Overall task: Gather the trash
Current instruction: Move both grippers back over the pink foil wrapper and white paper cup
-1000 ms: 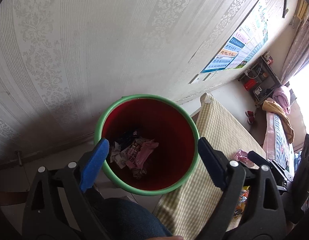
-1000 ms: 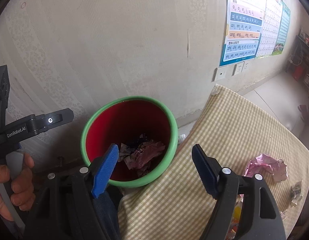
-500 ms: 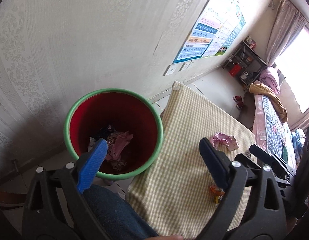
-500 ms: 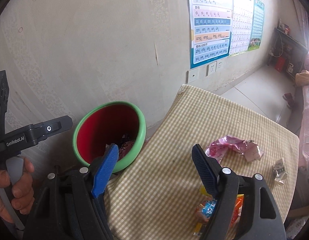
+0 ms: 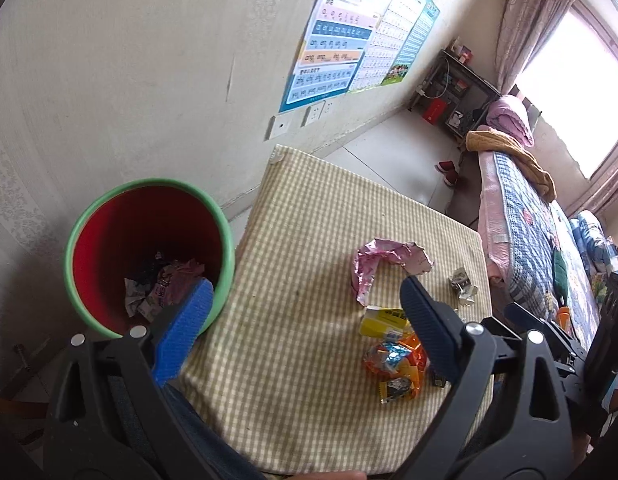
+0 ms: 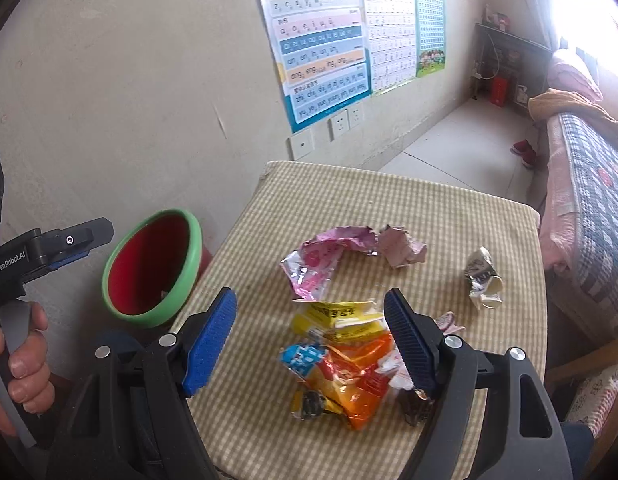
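A red bin with a green rim (image 5: 225,232) (image 6: 191,258) stands on the floor left of the checked table (image 5: 309,208) (image 6: 449,208) and holds crumpled wrappers (image 5: 165,284). On the table lie a pink wrapper (image 5: 373,264) (image 6: 325,256), a yellow packet (image 5: 383,320) (image 6: 337,316), an orange wrapper (image 5: 393,364) (image 6: 349,376), a crumpled pink paper (image 6: 401,246) and a crushed white cup (image 5: 461,284) (image 6: 483,276). My left gripper (image 5: 305,320) is open and empty over the table's left part. My right gripper (image 6: 309,334) is open and empty just above the yellow and orange wrappers.
A wall with posters (image 6: 329,40) and sockets (image 6: 343,120) runs behind the table. A bed with a patterned quilt (image 5: 525,216) (image 6: 589,184) stands to the right. Red slippers (image 5: 447,170) lie on the floor. My left tool and hand (image 6: 25,280) show at the left.
Both grippers swung right, away from above the bin and over the table. The trash pile has come into view under the right gripper. Both stayed open.
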The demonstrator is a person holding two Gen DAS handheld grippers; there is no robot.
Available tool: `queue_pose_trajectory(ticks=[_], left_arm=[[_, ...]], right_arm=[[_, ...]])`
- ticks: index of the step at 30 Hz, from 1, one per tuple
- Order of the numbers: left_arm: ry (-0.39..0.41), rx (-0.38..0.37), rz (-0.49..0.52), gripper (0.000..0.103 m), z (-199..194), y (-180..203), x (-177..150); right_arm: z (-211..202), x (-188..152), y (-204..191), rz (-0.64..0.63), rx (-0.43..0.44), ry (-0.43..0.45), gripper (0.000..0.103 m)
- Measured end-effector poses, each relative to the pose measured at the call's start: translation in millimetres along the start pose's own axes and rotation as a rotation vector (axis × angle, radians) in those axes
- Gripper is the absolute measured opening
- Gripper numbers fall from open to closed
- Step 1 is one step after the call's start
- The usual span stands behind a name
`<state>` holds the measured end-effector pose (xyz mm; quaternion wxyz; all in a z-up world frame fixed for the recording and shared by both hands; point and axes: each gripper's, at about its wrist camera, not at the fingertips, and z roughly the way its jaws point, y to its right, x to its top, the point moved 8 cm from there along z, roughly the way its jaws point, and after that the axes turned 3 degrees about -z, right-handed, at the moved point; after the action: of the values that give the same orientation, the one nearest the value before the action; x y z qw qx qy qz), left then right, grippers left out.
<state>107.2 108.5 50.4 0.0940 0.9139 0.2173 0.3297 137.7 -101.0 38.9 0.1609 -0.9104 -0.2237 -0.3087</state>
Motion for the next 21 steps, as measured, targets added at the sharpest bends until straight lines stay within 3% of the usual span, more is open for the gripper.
queue_pose_trajectory(ticks=[9, 21], left_arm=[[-0.03, -0.025, 0.102, 0.092, 20, 62, -6], [-0.083, -0.011, 0.17, 0.092, 57, 96, -3]], right_arm=[[-23, -12, 75, 0.114, -0.062, 0.031, 0.074], [-20, -19, 158, 0.228, -0.131, 0.02, 0.074]])
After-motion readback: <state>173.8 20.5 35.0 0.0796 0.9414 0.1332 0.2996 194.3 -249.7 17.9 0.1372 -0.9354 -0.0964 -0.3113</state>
